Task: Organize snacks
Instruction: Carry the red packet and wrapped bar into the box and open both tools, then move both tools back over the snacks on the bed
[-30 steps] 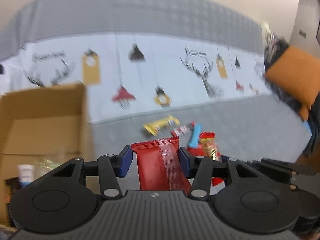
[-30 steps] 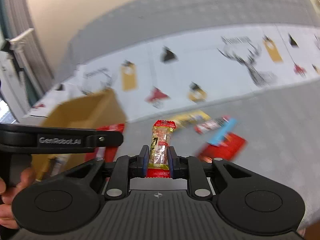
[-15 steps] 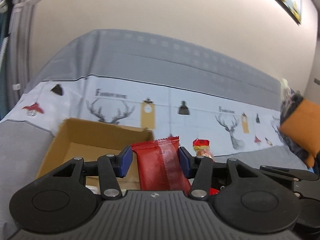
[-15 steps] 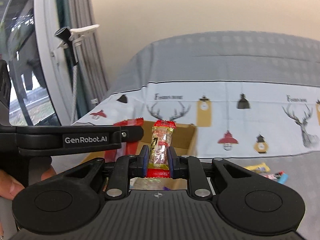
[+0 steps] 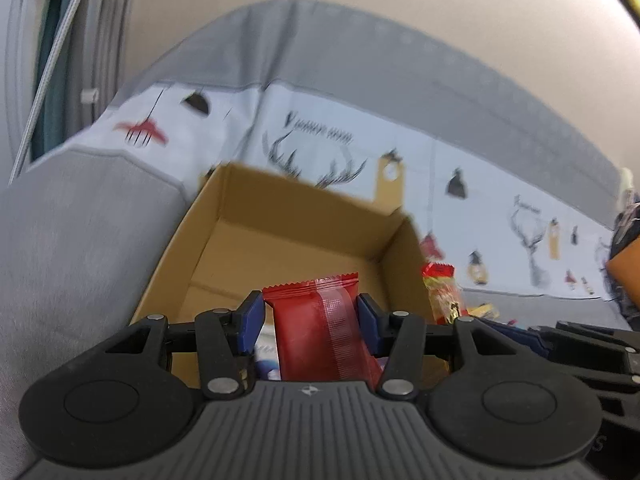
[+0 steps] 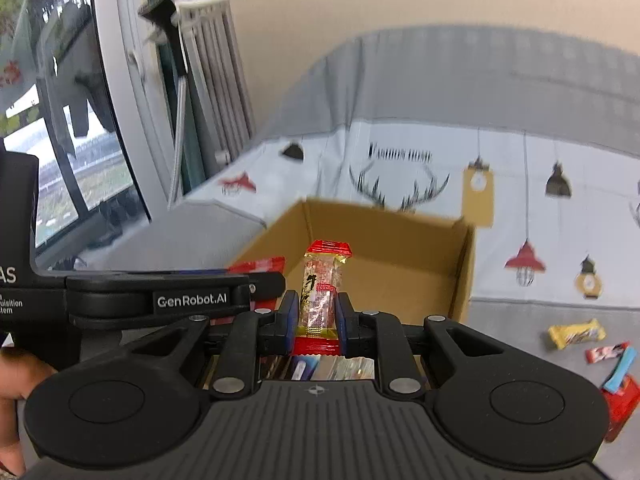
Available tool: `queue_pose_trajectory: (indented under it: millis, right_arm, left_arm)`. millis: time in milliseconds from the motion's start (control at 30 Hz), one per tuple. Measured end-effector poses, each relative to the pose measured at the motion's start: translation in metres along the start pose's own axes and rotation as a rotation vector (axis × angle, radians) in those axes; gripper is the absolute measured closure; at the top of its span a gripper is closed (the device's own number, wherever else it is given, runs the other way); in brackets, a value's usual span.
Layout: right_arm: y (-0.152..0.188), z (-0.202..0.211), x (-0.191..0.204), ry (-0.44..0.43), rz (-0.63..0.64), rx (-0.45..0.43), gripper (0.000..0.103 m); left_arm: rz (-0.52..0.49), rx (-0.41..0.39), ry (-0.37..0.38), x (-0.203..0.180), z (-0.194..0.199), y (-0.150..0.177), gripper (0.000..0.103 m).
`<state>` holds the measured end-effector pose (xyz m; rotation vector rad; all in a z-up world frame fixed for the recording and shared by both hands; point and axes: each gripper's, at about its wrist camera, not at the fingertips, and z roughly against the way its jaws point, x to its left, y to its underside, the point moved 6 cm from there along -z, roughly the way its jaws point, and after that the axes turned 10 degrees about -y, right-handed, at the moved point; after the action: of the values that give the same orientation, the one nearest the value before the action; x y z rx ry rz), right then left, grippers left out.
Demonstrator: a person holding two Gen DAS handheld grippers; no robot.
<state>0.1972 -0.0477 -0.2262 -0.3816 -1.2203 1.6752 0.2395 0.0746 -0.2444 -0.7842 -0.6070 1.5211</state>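
My left gripper [image 5: 311, 322] is shut on a red snack packet [image 5: 320, 332] and holds it over the open cardboard box [image 5: 280, 236]. My right gripper [image 6: 317, 318] is shut on a small clear candy with red ends [image 6: 322, 292] and holds it over the same box [image 6: 400, 256]. Several wrapped snacks lie in the box bottom [image 6: 336, 368]. The candy also shows in the left wrist view [image 5: 442, 294], to the right of the box. The left gripper and its red packet [image 6: 260, 266] show in the right wrist view.
The box stands on a grey sofa [image 5: 80, 248] with a white printed cover [image 6: 400, 160]. Loose snacks lie on the seat to the right: a yellow one [image 6: 576, 332], a red one [image 6: 620, 404], a blue one [image 6: 620, 368]. A window [image 6: 60, 120] is at left. An orange cushion [image 5: 626, 272] is far right.
Both grippers have swung left from the loose snacks to above the box, each still holding its snack. The box now fills the middle of both views.
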Motion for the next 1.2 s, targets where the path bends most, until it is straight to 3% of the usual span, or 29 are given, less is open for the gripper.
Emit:
queue_pose_trajectory:
  millis: [233,433,500,533,567,600,667,900,1067,1200]
  right_arm:
    - [0.033,-0.05,-0.009,-0.002,-0.064,0.121,0.083]
    - [0.051,-0.077,-0.013,0.006,-0.082,0.185,0.083]
    - [0.054,-0.082,-0.015,-0.012,-0.112,0.199,0.081]
    - [0.054,-0.082,-0.016,-0.01,-0.128,0.193,0.068]
    - [0.052,-0.079,-0.019,0.001,-0.148,0.181,0.043]
    - [0.05,-0.076,-0.02,0.003,-0.157,0.166,0.035]
    - [0.046,-0.064,-0.023,-0.009,-0.169,0.137,0.033]
    - [0.043,0.011,-0.062,0.038,-0.199,0.008,0.033]
    - [0.066,0.067,-0.12,0.12,-0.307,-0.085,0.034]
    - [0.092,0.099,-0.169,0.173,-0.373,-0.131,0.041]
  left_arm:
    - [0.033,0.13,-0.052,0.025,-0.053,0.038,0.048]
    - [0.043,0.158,-0.064,0.04,-0.065,0.047,0.047]
    - [0.062,0.171,-0.032,0.04,-0.064,0.046,0.038]
    - [0.079,0.176,-0.021,0.041,-0.063,0.045,0.03]
    - [0.091,0.173,-0.017,0.04,-0.06,0.043,0.016]
    - [0.099,0.167,-0.009,0.037,-0.056,0.04,0.013]
    - [0.095,0.158,-0.003,0.029,-0.047,0.035,0.011]
    - [0.032,0.073,0.064,-0.039,-0.016,0.024,0.008]
    - [-0.065,0.034,0.154,-0.119,-0.005,0.027,0.008]
    - [-0.174,0.021,0.174,-0.182,-0.013,0.043,0.009]
